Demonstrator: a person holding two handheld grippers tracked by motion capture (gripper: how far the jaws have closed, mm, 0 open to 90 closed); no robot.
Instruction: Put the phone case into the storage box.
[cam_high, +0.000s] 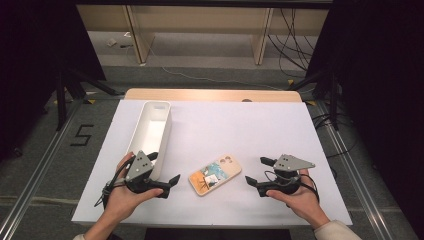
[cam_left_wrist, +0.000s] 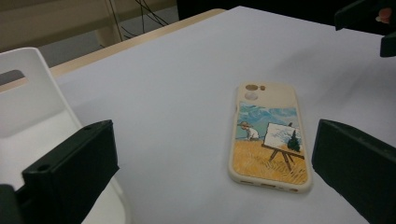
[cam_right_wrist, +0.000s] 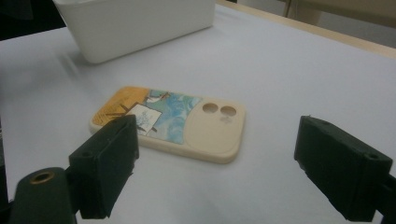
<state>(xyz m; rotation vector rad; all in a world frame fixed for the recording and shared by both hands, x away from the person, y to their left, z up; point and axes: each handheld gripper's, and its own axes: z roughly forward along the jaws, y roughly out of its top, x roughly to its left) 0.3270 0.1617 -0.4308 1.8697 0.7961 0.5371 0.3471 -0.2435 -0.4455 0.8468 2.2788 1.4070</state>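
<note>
At the left of the high view stands a long white bin (cam_high: 152, 131), its long axis running away from the person, on the white counter (cam_high: 225, 125). The left gripper (cam_high: 167, 182) is held in the person's left hand (cam_high: 120, 197) just beside the bin's near end, its fingers (cam_left_wrist: 74, 168) spread wide and holding nothing. To its right, between the two grippers, the phone case (cam_high: 215, 174) lies flat on the counter with its painted back up, near the front edge and apart from the bin. Its long axis runs diagonally, from near-left to far-right: the camera-cutout end points up and to the right toward the far side, and the end with the yellow field and easel points toward the person and the left gripper. In the left gripper view the case sits ahead of the spread fingers and closer to the right-hand one, touching neither. Farther right, the right gripper (cam_high: 256, 172) rests in the person's right hand (cam_high: 300, 197), with its fingers (cam_right_wrist: 343, 172) also spread and empty. In the right gripper view the case lies ahead of them, nearer the left-hand finger, whose tip overlaps the painted end in the picture; whether they touch cannot be told.
</note>
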